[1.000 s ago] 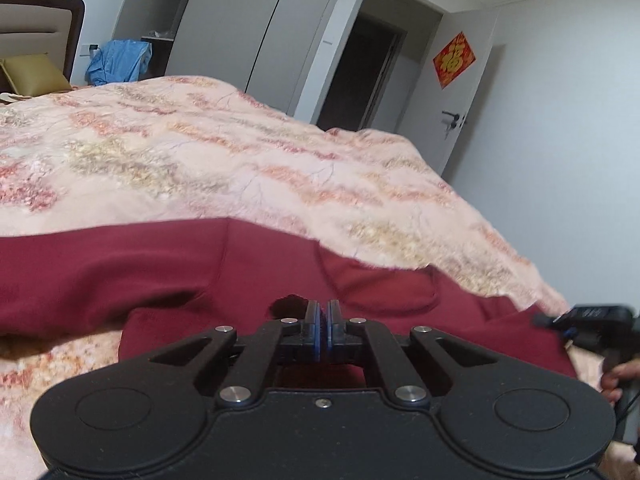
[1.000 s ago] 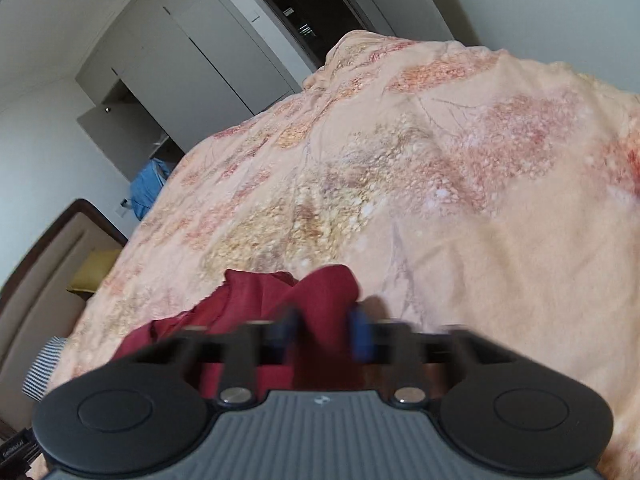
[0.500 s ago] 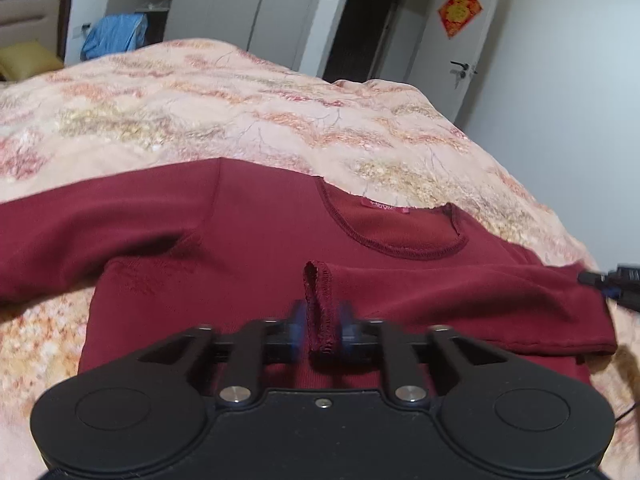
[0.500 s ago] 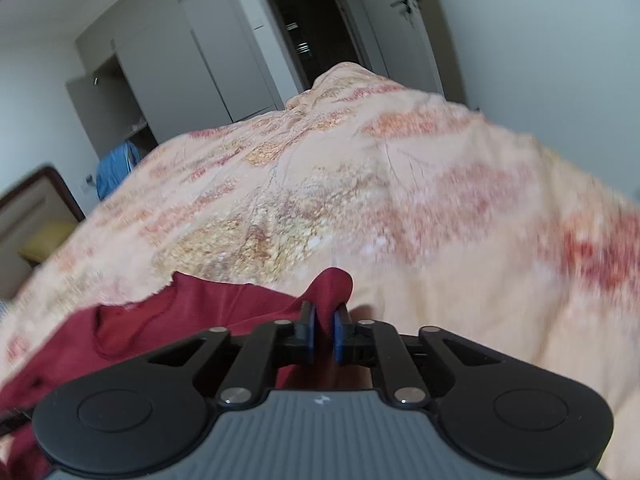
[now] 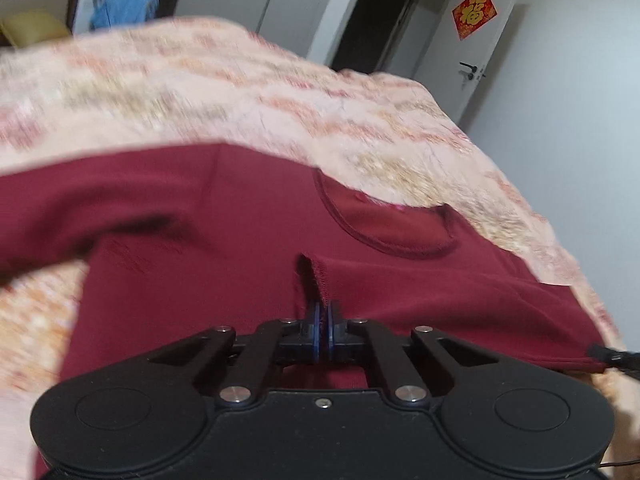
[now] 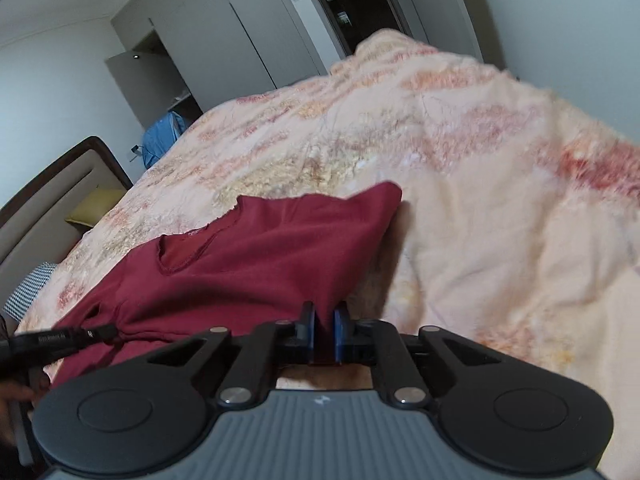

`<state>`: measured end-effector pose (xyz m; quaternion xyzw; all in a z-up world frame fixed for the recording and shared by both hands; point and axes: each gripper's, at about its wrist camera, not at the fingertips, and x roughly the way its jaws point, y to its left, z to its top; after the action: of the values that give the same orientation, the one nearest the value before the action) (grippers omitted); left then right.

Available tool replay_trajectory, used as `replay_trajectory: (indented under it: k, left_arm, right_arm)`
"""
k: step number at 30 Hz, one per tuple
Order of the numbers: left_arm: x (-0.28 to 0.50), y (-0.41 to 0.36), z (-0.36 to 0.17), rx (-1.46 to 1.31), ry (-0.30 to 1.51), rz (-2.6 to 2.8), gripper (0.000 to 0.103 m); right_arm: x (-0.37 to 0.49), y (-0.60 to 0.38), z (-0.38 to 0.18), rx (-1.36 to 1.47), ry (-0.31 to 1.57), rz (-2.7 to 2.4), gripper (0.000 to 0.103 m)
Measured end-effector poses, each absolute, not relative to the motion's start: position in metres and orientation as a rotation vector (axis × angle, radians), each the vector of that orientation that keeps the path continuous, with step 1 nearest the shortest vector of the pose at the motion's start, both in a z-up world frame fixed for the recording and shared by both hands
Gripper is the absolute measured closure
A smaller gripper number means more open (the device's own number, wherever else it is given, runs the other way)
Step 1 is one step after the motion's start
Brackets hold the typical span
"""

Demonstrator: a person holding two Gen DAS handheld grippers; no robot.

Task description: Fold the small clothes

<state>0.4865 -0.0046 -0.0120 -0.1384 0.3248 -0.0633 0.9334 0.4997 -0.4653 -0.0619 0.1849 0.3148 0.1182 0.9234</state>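
Red shirt (image 5: 248, 216) lies spread flat on the bed (image 5: 200, 92), on the flowery pink blanket, with its neck hole on the far side. One long sleeve reaches out to the left. The other sleeve is folded across the body of the shirt. Your left gripper (image 5: 322, 330) is pinched tight on the stitched cuff of that folded sleeve, and the blue pads almost meet with just the thin cloth between them. Your right gripper (image 6: 323, 334) is clenched on the right edge of the shirt, with a thick bit of red cloth squeezed between its blue pads. From the right camera you can see the left gripper's black tip touching the shirt at the near left.
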Motion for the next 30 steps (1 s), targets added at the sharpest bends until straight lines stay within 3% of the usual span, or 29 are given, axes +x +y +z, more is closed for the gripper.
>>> replay_trajectory:
  k: [6, 9, 11, 12, 14, 17, 18, 20, 21, 26, 30]
  left_arm:
    - [0.494, -0.009, -0.02, -0.249, 0.738, -0.126, 0.098]
    - [0.487, -0.008, -0.013, -0.252, 0.727, -0.108, 0.068]
    - [0.48, -0.005, -0.004, -0.259, 0.701, -0.095, 0.036]
    - [0.476, -0.003, 0.002, -0.262, 0.685, -0.082, 0.031]
    - [0.468, 0.001, 0.014, -0.255, 0.657, -0.06, 0.019]
    - [0.46, 0.014, 0.035, -0.211, 0.634, -0.007, 0.005]
    - [0.455, 0.022, 0.043, -0.198, 0.616, 0.02, 0.004]
    - [0.443, 0.042, 0.06, -0.185, 0.581, 0.067, 0.001]
    - [0.436, 0.054, 0.067, -0.181, 0.566, 0.094, 0.001]
    - [0.393, 0.125, 0.085, -0.187, 0.547, 0.236, 0.001]
    - [0.358, 0.183, 0.071, -0.21, 0.596, 0.347, 0.001]
  right_arm:
    - [0.492, -0.469, -0.076, 0.377, 0.675, 0.207, 0.095]
    - [0.489, -0.462, -0.072, 0.343, 0.657, 0.196, 0.092]
    - [0.485, -0.459, -0.067, 0.311, 0.643, 0.182, 0.08]
    - [0.482, -0.458, -0.063, 0.3, 0.633, 0.176, 0.077]
    - [0.473, -0.458, -0.055, 0.282, 0.606, 0.168, 0.049]
    - [0.456, -0.45, -0.039, 0.239, 0.556, 0.17, 0.029]
    - [0.451, -0.445, -0.034, 0.224, 0.54, 0.18, 0.024]
    - [0.438, -0.435, -0.024, 0.203, 0.504, 0.207, 0.004]
    - [0.433, -0.429, -0.019, 0.199, 0.485, 0.228, 0.001]
    - [0.408, -0.387, -0.006, 0.191, 0.42, 0.345, 0.0]
    - [0.393, -0.345, -0.009, 0.186, 0.408, 0.427, 0.0]
